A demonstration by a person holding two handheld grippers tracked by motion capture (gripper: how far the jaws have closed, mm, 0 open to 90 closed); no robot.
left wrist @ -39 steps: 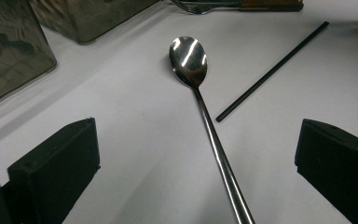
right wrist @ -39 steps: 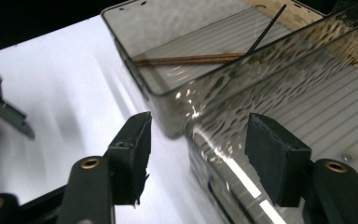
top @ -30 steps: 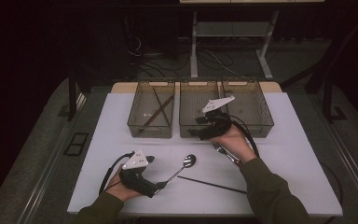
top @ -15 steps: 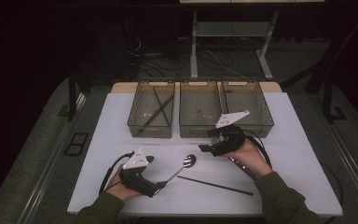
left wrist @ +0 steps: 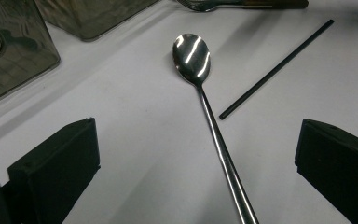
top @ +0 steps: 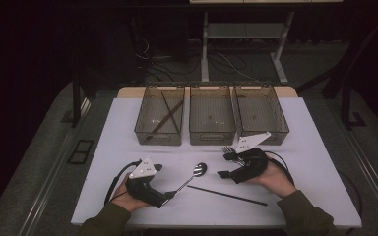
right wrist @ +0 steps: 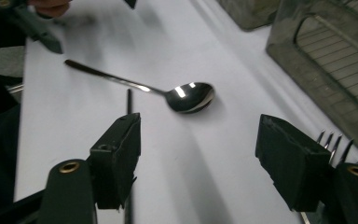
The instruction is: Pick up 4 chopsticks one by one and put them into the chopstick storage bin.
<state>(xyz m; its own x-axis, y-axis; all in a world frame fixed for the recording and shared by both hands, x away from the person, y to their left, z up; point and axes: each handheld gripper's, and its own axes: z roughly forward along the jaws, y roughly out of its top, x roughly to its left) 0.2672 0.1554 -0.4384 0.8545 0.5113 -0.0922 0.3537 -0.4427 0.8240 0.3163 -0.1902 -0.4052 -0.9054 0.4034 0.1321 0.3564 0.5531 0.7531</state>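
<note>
A steel spoon lies on the white table, bowl away from me. My left gripper rests at the spoon's handle end. In the left gripper view its jaws stand wide apart, with the spoon running between them untouched. My right gripper hovers low just right of the spoon's bowl. It is open; its jaws have just been closing a little, with nothing between them. A fork lies by its far jaw, tines showing. A thin black stick lies near me.
Three clear bins stand in a row at the back: the left bin holds dark sticks, then the middle bin and the right bin. The black stick crosses the table to the right of the spoon.
My right gripper has come from above the bins' front edge toward me and down, to just over the table beside the fork. The left hand has stayed put.
</note>
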